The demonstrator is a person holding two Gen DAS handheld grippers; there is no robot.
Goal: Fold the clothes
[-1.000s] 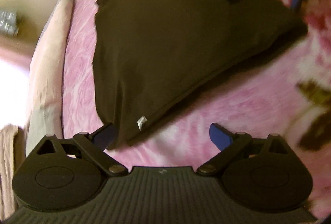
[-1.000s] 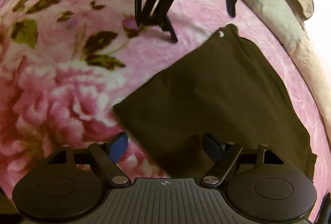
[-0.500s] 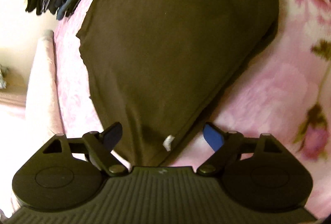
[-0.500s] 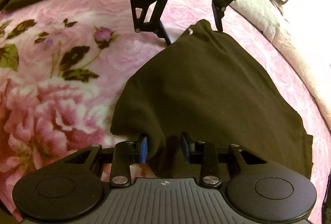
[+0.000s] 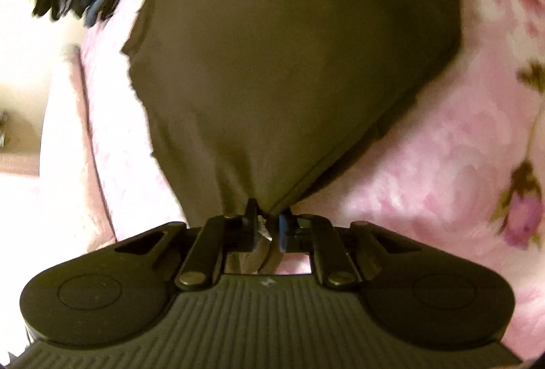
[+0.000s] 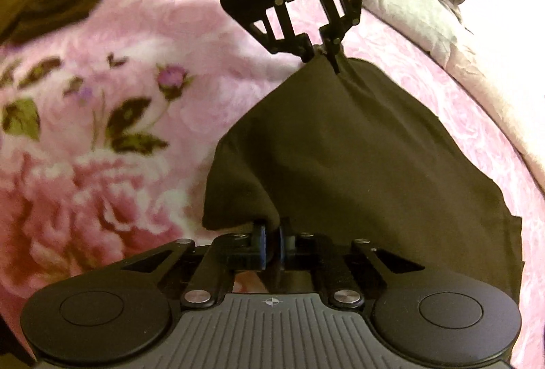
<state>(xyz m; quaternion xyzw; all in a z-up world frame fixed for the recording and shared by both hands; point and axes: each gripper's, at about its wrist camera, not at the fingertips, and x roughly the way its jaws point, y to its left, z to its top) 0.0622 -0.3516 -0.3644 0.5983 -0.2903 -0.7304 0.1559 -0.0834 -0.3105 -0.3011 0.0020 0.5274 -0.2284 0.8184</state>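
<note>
At the bottom centre of each view, the left tool (image 5: 267,229) and right tool (image 6: 270,244) each clenched a corner of the dark garment (image 6: 357,157) on the pink floral bed (image 6: 102,147), the left one closing.

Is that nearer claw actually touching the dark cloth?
Touching. The right wrist view shows the right gripper pinching a corner of the dark garment between its pads.
</note>
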